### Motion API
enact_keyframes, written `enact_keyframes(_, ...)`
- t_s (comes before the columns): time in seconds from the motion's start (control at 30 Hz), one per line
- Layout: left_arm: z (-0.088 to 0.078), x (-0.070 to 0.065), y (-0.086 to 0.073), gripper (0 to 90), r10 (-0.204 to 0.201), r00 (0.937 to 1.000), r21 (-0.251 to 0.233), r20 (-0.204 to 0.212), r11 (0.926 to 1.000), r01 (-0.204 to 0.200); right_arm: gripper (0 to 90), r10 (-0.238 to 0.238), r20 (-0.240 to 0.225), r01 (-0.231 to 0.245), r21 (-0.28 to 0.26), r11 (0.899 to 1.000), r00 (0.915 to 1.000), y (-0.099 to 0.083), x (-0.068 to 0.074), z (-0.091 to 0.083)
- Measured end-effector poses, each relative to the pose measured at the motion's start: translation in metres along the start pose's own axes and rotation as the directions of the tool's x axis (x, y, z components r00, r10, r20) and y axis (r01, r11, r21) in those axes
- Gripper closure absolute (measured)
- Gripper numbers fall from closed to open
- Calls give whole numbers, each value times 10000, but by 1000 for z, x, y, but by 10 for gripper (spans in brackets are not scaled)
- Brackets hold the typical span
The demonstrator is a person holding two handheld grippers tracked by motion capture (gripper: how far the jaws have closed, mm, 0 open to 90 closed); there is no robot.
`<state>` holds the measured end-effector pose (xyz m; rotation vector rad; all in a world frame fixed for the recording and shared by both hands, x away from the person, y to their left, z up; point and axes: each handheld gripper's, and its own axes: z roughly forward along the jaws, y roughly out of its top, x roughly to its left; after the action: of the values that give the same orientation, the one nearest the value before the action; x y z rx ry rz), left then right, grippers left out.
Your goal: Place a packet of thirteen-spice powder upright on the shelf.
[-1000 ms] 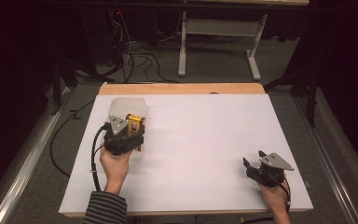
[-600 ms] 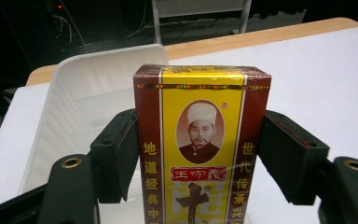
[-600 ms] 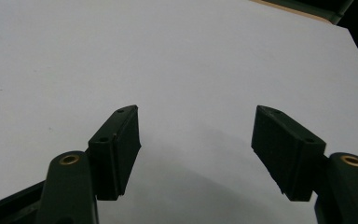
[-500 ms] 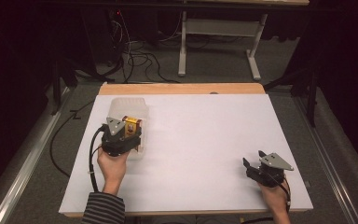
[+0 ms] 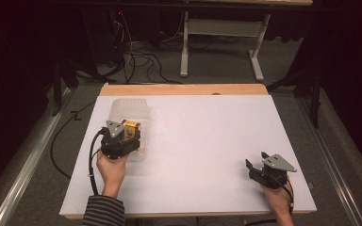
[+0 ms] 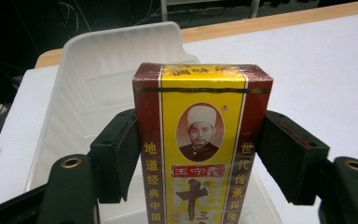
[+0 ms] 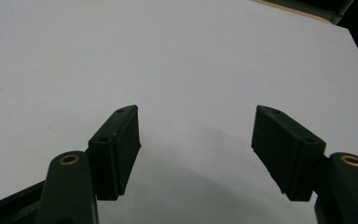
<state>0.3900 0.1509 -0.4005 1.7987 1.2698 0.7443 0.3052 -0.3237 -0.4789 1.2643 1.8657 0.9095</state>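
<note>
A yellow and maroon carton [image 6: 200, 88] with a printed portrait and Chinese characters stands upright between my left gripper's [image 6: 200, 140] jaws, and both black pads press its sides. From above, the left gripper [image 5: 131, 134] holds this carton [image 5: 131, 126] over the near half of a translucent plastic tub [image 5: 129, 106] at the table's left. The tub's pale wall [image 6: 112, 60] rises behind the carton. At the near right, my right gripper [image 5: 257, 162] rests low over the white tabletop. Its jaws [image 7: 196, 121] stand wide apart with nothing between them.
A white sheet covers the table [image 5: 202, 141], and a wooden edge [image 5: 184, 89] shows along the far side. Beyond it are cables [image 5: 136, 56] on the floor and a grey desk frame [image 5: 221, 33]. A dark cable [image 5: 93, 160] trails from the left gripper.
My left gripper has shifted slightly to the left with the carton still in its jaws. The right gripper has stayed where it was.
</note>
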Motion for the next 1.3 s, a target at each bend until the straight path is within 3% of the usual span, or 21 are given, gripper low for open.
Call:
enact_keyframes(1.0,-11,2,-21,323,192,9998,327,-85,9993,-189,329,-13,-6,13,-2,10000,10000,0,0,0)
enact_keyframes(1.3,-16,6,-24,290,40,10000,488,-16,9988,-39,328,6,-11,-6,-13,10000,10000,0,0,0)
